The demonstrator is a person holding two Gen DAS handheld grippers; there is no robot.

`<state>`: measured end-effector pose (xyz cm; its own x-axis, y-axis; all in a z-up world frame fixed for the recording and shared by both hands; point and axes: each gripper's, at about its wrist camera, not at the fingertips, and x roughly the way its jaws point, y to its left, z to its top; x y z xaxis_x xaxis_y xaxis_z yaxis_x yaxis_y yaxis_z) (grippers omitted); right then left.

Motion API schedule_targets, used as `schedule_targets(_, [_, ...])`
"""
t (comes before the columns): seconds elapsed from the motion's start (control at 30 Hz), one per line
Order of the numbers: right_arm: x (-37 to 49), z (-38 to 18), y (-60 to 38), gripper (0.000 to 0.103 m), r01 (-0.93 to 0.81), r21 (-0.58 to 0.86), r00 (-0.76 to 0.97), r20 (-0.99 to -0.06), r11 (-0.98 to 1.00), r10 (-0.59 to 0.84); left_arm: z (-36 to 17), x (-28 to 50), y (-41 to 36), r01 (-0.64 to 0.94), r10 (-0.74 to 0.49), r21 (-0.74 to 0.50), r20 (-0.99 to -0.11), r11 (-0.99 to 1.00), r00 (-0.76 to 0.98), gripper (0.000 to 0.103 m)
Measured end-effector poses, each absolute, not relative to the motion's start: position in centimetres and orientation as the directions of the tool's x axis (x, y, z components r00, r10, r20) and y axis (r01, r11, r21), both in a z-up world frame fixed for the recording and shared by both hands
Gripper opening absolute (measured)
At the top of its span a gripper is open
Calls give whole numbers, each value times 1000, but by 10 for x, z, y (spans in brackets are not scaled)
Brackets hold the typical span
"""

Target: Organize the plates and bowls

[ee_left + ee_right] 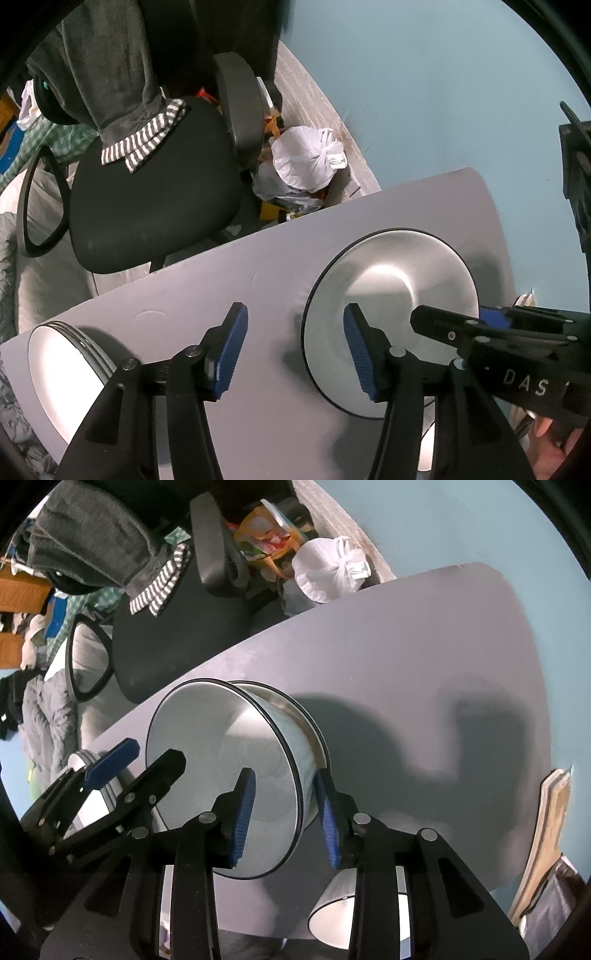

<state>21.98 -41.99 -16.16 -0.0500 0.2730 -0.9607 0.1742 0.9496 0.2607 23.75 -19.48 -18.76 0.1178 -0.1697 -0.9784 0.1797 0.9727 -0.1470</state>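
Observation:
A white bowl (391, 291) with a thin dark rim sits on the grey table (221, 280). In the right wrist view this bowl (221, 746) rests nested in a second, similar bowl (299, 716). My left gripper (295, 350) is open, one pad inside the bowl's left rim and the other outside it, neither pressing. My right gripper (284, 819) is open and straddles the bowl's near-right rim, with a gap on the inner side. The right gripper (458, 325) reaches in from the right in the left wrist view. A stack of white plates (62, 373) lies at the table's left end.
A black office chair (155, 192) with grey clothing stands beyond the table's far edge, beside a tied white plastic bag (306, 158). A small white cup-like vessel (332, 908) stands near the front edge. A wooden board (550, 823) leans at the table's right.

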Motion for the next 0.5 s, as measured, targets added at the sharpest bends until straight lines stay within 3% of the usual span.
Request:
schedule_targets(0.17, [219, -156, -422, 47, 179, 229, -25, -971, 957, 238, -184, 234, -190, 172, -180, -157, -976, 972, 125, 55])
schedule_targets(0.5, [205, -128, -427, 54, 157, 145, 84, -988, 977, 133, -159, 218, -185, 189, -175, -143, -970, 972, 166, 60])
